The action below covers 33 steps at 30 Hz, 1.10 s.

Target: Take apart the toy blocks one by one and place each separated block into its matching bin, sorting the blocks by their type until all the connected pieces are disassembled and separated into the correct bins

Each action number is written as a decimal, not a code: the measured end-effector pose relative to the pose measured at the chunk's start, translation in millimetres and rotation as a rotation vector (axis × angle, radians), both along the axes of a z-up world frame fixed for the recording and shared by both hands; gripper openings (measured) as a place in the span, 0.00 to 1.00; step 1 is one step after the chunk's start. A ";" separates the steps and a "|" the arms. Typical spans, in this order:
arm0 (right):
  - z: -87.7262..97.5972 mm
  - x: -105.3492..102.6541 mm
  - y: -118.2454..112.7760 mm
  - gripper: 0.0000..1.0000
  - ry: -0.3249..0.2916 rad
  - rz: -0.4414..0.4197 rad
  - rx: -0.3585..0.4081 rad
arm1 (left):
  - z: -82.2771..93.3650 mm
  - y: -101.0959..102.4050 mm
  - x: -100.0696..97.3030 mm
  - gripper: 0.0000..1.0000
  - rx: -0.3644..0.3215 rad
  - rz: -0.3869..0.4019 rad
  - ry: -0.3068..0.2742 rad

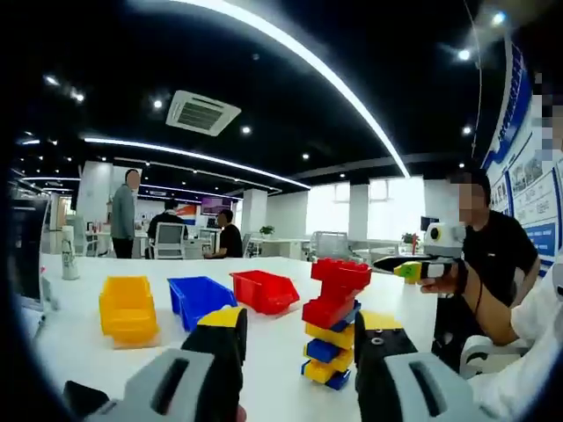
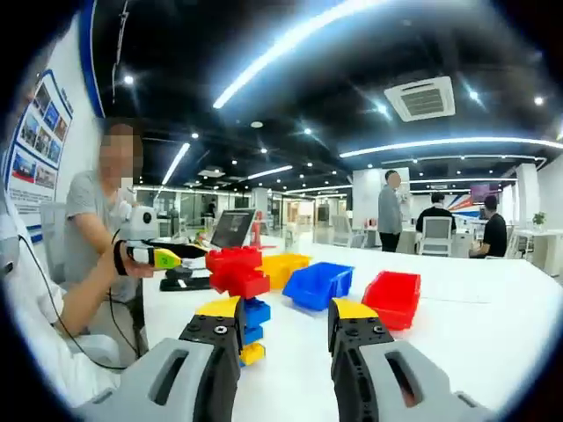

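A stack of toy blocks (image 1: pixel 330 327) stands on the white table (image 1: pixel 273 369), red pieces on top, yellow and blue ones below. My left gripper (image 1: pixel 301 321) is open, and the stack shows between its jaws, farther off. My right gripper (image 1: pixel 403 267) comes in from the right at the stack's top height, apart from it. In the right gripper view my right gripper (image 2: pixel 286 309) is open; the stack (image 2: pixel 237 272) stands behind its left jaw, and my left gripper (image 2: pixel 163 258) points at it from the left. Yellow (image 1: pixel 127 308), blue (image 1: pixel 201 299) and red (image 1: pixel 264 290) bins sit in a row.
The bins appear again as yellow (image 2: pixel 286 264), blue (image 2: pixel 317 283) and red (image 2: pixel 393 297). A bottle (image 1: pixel 69 253) stands at the table's far left. A laptop (image 2: pixel 230 229) and a black object (image 2: pixel 185 282) lie behind the stack. People sit close by (image 1: pixel 493 251) (image 2: pixel 92 220); others are at far desks.
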State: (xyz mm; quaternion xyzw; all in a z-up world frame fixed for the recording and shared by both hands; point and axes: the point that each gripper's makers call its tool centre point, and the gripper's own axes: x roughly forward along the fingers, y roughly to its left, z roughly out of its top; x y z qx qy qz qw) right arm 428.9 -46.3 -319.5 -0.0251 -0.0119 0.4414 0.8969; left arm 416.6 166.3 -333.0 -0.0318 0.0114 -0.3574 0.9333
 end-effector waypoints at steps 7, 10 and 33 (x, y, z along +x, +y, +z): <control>-2.0 -0.2 0.8 0.39 0.003 0.005 -0.007 | 1.9 0.8 -0.2 0.50 -0.006 -0.002 -0.003; -2.0 0.4 -0.6 0.39 0.003 0.002 -0.007 | 2.1 -0.2 -0.4 0.50 -0.004 -0.006 -0.004; -4.1 0.7 -0.3 0.39 0.005 0.001 -0.019 | 1.2 -10.5 -1.4 0.53 -0.056 -0.060 -0.004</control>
